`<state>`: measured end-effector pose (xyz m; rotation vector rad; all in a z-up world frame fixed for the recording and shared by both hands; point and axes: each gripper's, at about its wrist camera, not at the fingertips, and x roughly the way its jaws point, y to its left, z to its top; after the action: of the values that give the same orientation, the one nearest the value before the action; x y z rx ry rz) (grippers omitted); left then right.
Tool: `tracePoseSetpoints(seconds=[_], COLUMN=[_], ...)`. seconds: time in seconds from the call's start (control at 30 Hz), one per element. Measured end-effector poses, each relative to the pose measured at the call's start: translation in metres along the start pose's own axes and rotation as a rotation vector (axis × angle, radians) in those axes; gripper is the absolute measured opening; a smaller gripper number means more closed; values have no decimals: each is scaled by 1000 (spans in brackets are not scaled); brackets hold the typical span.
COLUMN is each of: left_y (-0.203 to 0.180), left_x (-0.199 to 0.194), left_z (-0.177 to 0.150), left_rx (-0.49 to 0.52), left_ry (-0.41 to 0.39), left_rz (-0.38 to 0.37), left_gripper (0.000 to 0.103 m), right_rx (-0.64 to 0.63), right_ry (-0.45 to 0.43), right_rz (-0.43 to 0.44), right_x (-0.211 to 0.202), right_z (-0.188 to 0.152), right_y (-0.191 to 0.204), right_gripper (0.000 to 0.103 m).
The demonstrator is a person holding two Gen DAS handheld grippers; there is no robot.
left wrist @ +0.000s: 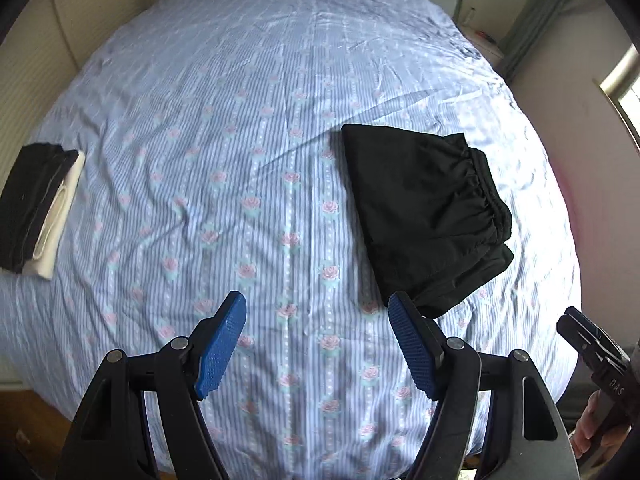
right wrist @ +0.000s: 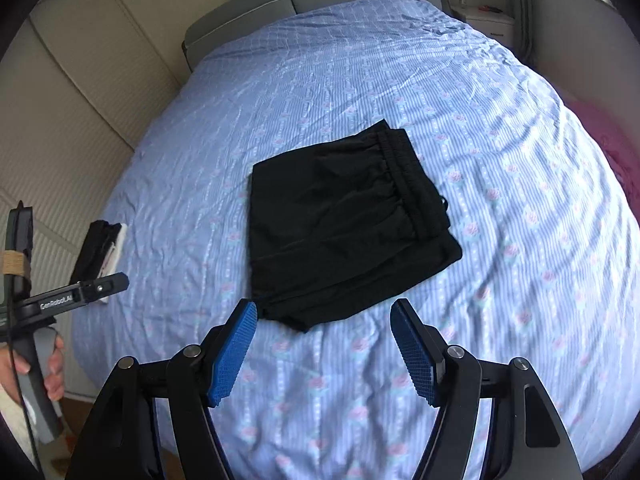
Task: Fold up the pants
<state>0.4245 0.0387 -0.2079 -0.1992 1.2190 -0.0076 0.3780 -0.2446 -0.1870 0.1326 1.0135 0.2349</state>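
The black pants (left wrist: 424, 208) (right wrist: 340, 220) lie folded into a compact rectangle on the bed, elastic waistband on top toward the right. My left gripper (left wrist: 318, 316) hangs open above the sheet, with the pants' near corner just beyond its right fingertip. My right gripper (right wrist: 324, 320) is open too, raised over the sheet with the pants' near edge just past its tips. Nothing sits between either pair of blue pads. In the right wrist view the left gripper's body (right wrist: 64, 296) and the hand holding it show at the left edge.
The bed (left wrist: 248, 152) is covered by a blue striped sheet with pink roses. A stack of folded black and white clothes (left wrist: 38, 208) (right wrist: 102, 240) rests at its left edge. A grey headboard (right wrist: 256, 4), a nightstand (right wrist: 488, 20) and pink fabric (right wrist: 604, 148) border the bed.
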Motion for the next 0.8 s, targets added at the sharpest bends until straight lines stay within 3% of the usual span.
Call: tracePoseSetpoints(seconds=[0.17, 0.33, 0.53, 0.67, 0.8], left_y=[25, 51, 71, 66, 51], left_x=[8, 30, 78, 115, 148], left_z=[23, 57, 101, 121, 118], left_rx=[147, 280, 335, 391, 458], left_ry=[30, 57, 88, 111, 147], left_rz=[-104, -181, -213, -220, -209], left_gripper=[73, 73, 73, 73, 73], right_rx=[100, 310, 609, 698, 756], right_ry=[-20, -67, -79, -98, -86], right_rz=[-69, -143, -152, -165, -164], right_x=[-3, 8, 42, 72, 112], right_z=[-32, -55, -74, -74, -70], right_y=[46, 80, 90, 96, 96], right_gripper=[70, 70, 70, 70, 70])
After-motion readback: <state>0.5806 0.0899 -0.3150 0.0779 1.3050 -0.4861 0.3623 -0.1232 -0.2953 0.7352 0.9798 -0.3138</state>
